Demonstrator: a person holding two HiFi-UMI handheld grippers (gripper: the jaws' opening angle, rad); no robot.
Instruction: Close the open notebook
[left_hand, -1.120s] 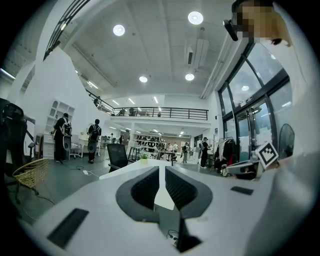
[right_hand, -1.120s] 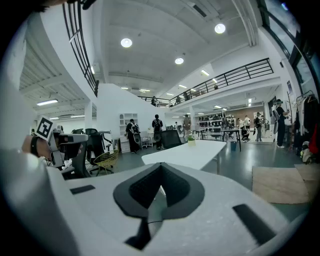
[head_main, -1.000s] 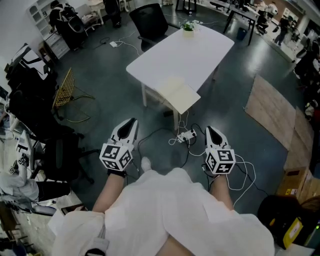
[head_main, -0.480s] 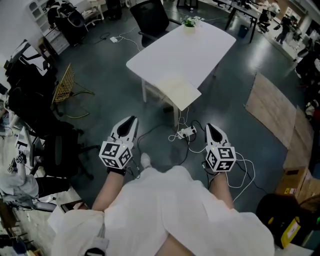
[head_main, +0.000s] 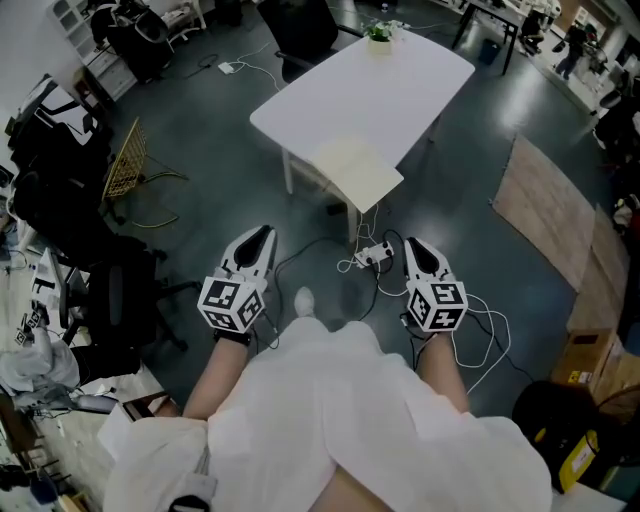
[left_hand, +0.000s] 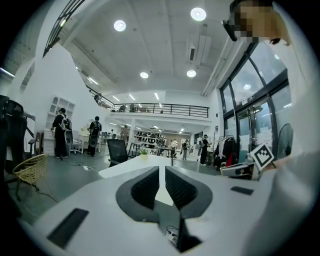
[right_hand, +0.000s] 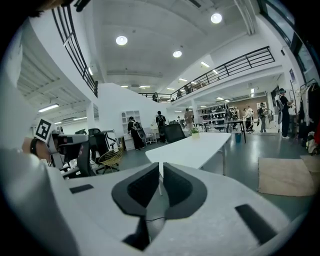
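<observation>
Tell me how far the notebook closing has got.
Done: nothing; the notebook lies open at the near end of the white table. In hand: nothing; the left gripper and right gripper hang over the floor, jaws shut, empty. Left: reach it and fold it shut.

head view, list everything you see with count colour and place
table: 1, white, centre top
notebook: 1, cream, open, table's near end
plant: 1, green, table's far end
office chair: 1, black, beyond the table
wire chair: 1, yellow, left floor
power strip: 1, white, floor between table and grippers
rug: 1, beige, right floor
left gripper: 1, white, jaws together, empty
right gripper: 1, white, jaws together, empty
</observation>
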